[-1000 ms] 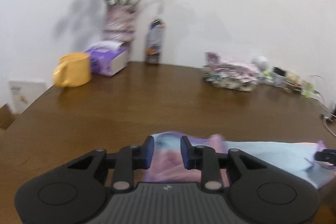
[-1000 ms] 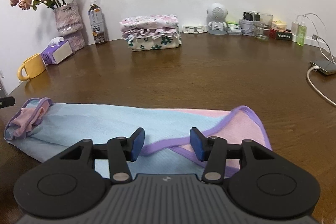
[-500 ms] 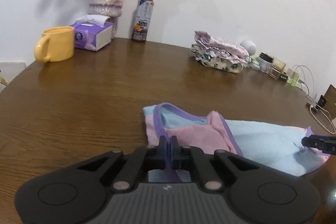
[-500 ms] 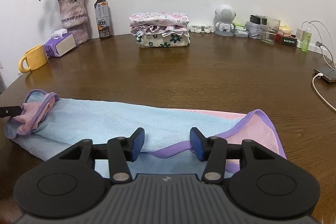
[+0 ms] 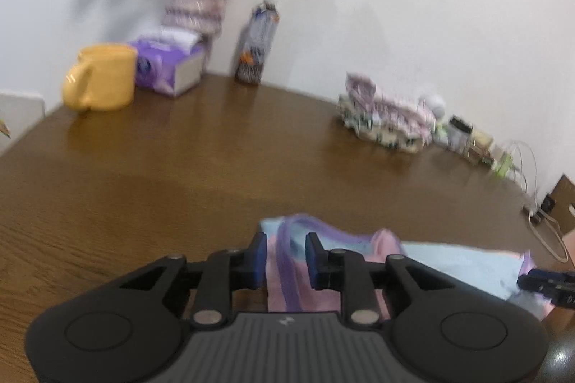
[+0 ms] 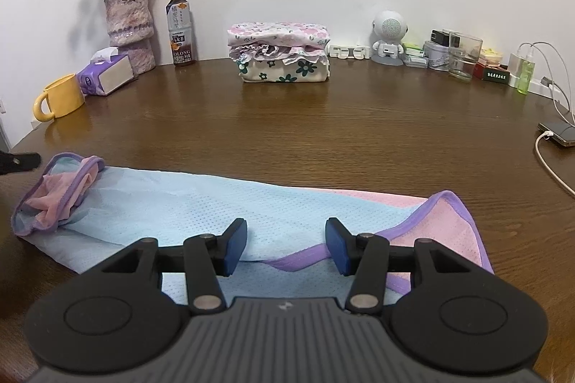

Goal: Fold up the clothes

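Note:
A light-blue and pink mesh garment [image 6: 201, 203] with purple trim lies stretched across the near side of the brown table [image 6: 359, 131]. Its left end [image 5: 359, 239] is bunched up, pink over blue. My left gripper [image 5: 285, 257] hovers over that bunched end; its jaws are opening, the purple hem lies between them and the pads do not press it. The view there is blurred. My right gripper [image 6: 285, 246] stands open over the garment's right part, with the purple hem [image 6: 298, 261] below the gap and nothing gripped.
A stack of folded floral clothes [image 6: 280, 52] sits at the back. At the back left stand a yellow mug [image 6: 59, 97], tissue box [image 6: 106, 75], bottle [image 6: 179, 31] and flower vase [image 6: 129, 20]. A phone with cable [image 6: 559, 133] lies at the right edge.
The left gripper pinched shut on the garment's left hem half a second ago and has now opened off it, shifting a little. The right gripper has stayed put and open.

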